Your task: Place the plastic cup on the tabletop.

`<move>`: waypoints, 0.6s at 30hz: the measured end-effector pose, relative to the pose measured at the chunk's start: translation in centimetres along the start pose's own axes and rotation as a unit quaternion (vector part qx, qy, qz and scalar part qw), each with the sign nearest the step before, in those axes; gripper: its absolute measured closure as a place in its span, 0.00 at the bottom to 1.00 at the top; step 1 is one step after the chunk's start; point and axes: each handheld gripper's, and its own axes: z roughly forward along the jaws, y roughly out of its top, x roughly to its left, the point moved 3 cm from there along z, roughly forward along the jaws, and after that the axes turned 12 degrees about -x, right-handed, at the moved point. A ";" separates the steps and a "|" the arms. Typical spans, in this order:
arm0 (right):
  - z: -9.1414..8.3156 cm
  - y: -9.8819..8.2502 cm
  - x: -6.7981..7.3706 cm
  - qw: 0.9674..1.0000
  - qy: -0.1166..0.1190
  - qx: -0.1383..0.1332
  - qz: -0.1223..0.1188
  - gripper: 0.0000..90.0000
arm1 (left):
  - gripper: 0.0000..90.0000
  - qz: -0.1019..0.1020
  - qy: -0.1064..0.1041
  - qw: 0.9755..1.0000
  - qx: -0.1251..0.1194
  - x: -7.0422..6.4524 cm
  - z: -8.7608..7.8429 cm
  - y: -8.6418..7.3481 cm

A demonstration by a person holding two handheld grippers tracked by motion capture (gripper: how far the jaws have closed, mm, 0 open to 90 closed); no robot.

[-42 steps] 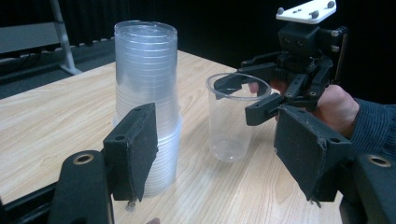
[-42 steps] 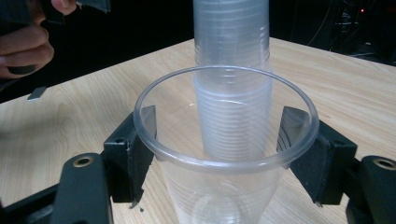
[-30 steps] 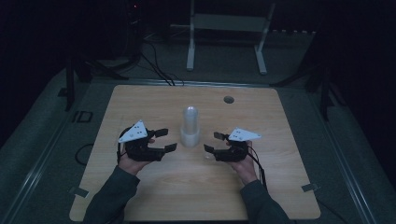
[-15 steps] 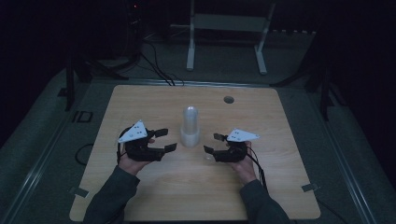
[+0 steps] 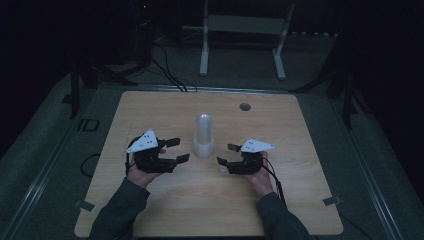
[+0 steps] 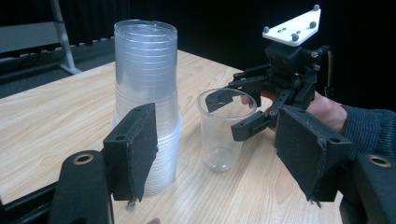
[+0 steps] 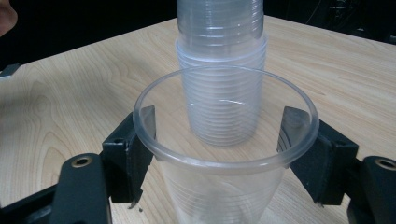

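Nearest to me, my right gripper [image 7: 226,154] has its two black jaws standing either side of a single clear plastic cup [image 7: 224,158], which sits upright on the pale wooden table [image 5: 165,210]; the pads look to be at the cup's wall just under the rim, but I cannot tell whether they press on it or have just let go. The jaws have been easing apart a little, so I judge this cup is set down and the grip is coming off. My left gripper [image 6: 224,154] stands open with nothing between its jaws, just beside the tall stack of clear plastic cups [image 6: 145,100] a little farther out at the middle of the table. So one cup is separated from the stack and stands on its own near it; what is left, as I read it, is to free my right jaws fully and go on with the many cups that remain nested
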 end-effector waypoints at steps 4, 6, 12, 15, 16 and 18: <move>0.1 -0.1 0.0 1.000 0.001 0.003 0.000 0.31 | 0.34 -0.001 0.000 1.000 0.000 0.0 0.0 0.0; 0.2 -0.2 0.1 1.000 0.002 0.004 -0.001 0.31 | 0.34 -0.001 -0.001 1.000 0.001 0.0 0.0 0.0; 0.3 -0.4 0.2 1.000 0.002 0.011 -0.003 0.30 | 0.34 -0.001 0.000 1.000 0.000 0.0 0.0 0.0; 0.3 -0.5 0.2 1.000 0.004 0.011 -0.003 0.30 | 0.34 -0.001 0.000 1.000 -0.001 0.0 0.0 0.0; 0.3 -0.5 0.2 1.000 0.003 0.011 -0.003 0.30 | 0.34 -0.001 0.000 1.000 -0.001 0.0 0.0 0.0; 0.3 -0.5 0.2 1.000 0.003 0.012 -0.003 0.30 | 0.34 -0.001 0.000 1.000 -0.001 0.0 0.0 0.0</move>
